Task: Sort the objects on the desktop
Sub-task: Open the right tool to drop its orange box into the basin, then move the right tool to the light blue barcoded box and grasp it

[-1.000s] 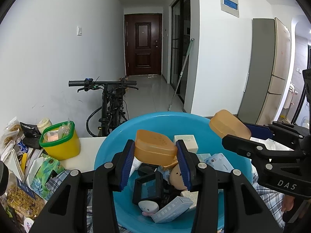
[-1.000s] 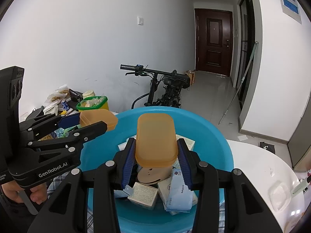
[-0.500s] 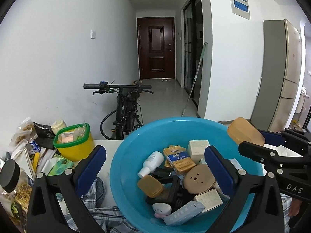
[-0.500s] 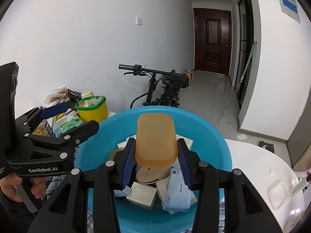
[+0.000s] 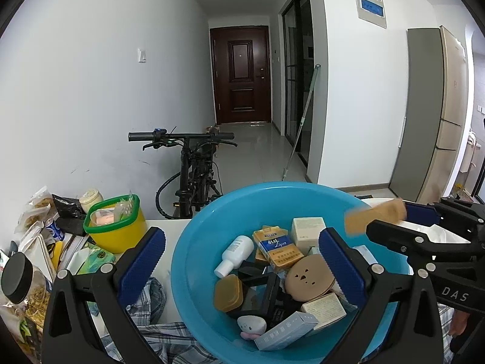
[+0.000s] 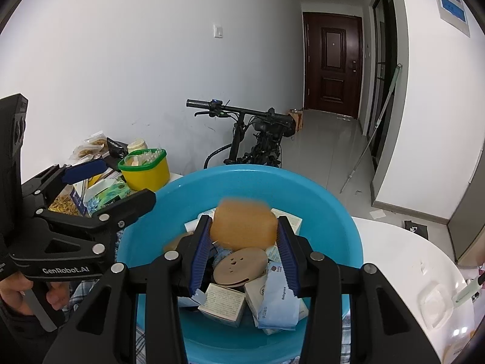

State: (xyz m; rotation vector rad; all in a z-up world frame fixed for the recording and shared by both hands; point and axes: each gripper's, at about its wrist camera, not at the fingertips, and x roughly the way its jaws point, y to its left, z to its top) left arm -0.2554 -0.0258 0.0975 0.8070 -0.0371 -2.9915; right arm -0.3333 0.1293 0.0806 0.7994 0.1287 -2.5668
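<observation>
Orange translucent plastic lid (image 6: 244, 227), blurred, looked light, stiff, slick; right gripper (image 6: 244, 253) pinched long edges above blue plastic basin (image 6: 339, 212). Left gripper (image 5: 239, 268) gaped wide at nine o'clock, empty.

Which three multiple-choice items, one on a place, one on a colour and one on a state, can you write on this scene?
1. Where is the orange case?
A. in the tub
B. between the right gripper's pads
C. on the floor

2. What colour is the body of the green-rimmed tub?
A. red
B. black
C. yellow

3. How is the left gripper?
A. open, holding nothing
B. shut on a bottle
C. out of view

Answers:
1 B: the blurred orange case sits between the pads of the right gripper, above the blue basin.
2 C: the tub is yellow below its rim.
3 A: the left gripper has its jaws spread wide with nothing between them.
</observation>
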